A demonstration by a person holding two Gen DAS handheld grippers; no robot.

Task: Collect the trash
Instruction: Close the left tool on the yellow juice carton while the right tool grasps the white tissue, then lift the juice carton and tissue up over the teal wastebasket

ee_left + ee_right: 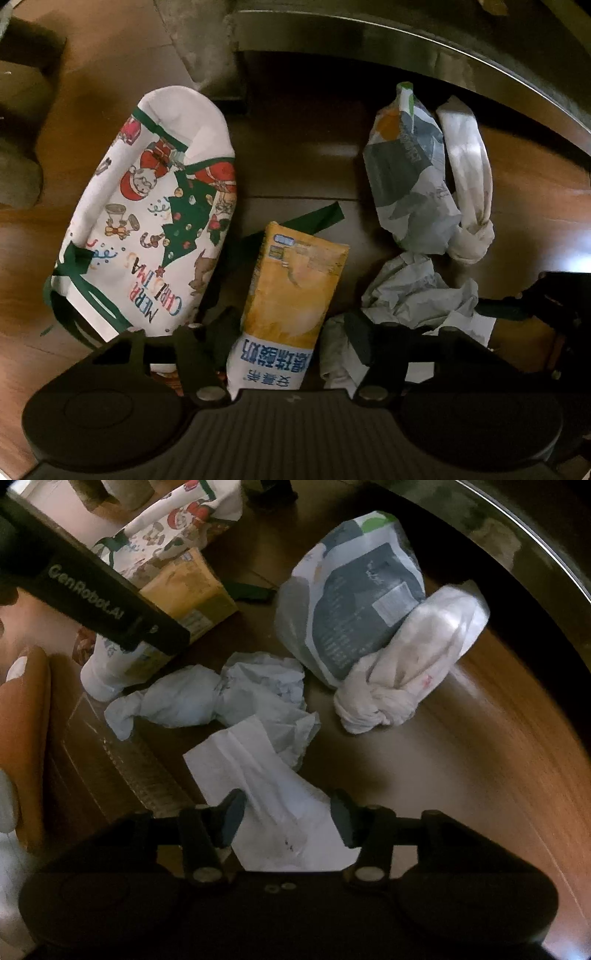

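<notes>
Dim, warm indoor light through two fisheye lenses.
Ahead of each tool the wooden floor [295, 166] lies in heavy shadow; a soft sheen brightens it to the right. Edges bow strongly, and the right wrist view is slightly motion-blurred.

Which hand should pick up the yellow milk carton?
Left. The left gripper already has the yellow milk carton between its fingers; the right gripper is over a white paper sheet.

A glossy brown wooden floor [295, 166] runs beneath a dark curved ledge with a pale metal rim [461, 48], while a grey fuzzy rug corner [207, 44] lies at the top beside it.
</notes>
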